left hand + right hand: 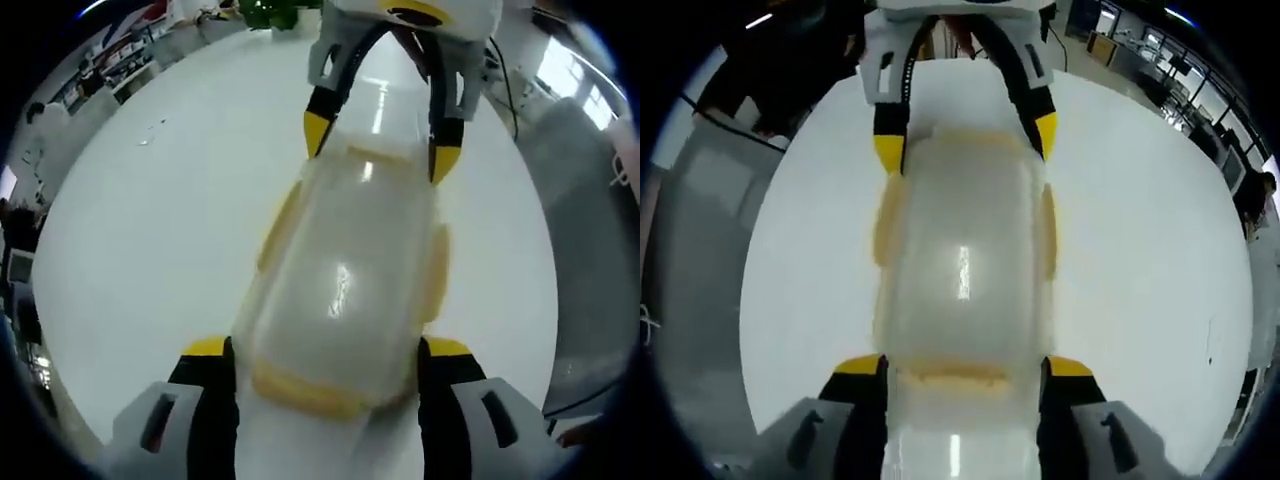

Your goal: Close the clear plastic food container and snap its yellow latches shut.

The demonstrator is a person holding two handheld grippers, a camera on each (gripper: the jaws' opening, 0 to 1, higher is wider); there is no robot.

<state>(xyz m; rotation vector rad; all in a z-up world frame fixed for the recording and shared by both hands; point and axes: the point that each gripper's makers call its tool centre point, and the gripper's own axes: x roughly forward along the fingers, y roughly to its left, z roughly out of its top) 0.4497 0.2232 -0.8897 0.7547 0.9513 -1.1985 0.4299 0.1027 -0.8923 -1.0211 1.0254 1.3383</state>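
Left gripper view shows the clear plastic food container [345, 290] lying on the white bench [150, 250], its near end between the yellow-tipped fingers [205, 350] of the left gripper [325, 350]. The right gripper [385, 140] comes in from the far side and brackets the opposite end. In the right gripper view the same container [960, 280] lies lengthwise, the right gripper [965, 365] around its near end and the left gripper [965, 135] around the far end. Both pairs of fingers stand wide, flanking the box; whether they actually press its walls I cannot tell.

The risk, as I judge it, is uneven squeezing: if one gripper pushes harder, the smooth box may slide or twist on the slick bench, and a latch pressed off-centre may not click home.

The lid is cloudy and domed, already down over the base, with a bright glare streak along its top. Yellow latches [958, 375] show at the ends and along both long sides; whether they are snapped shut is unclear.
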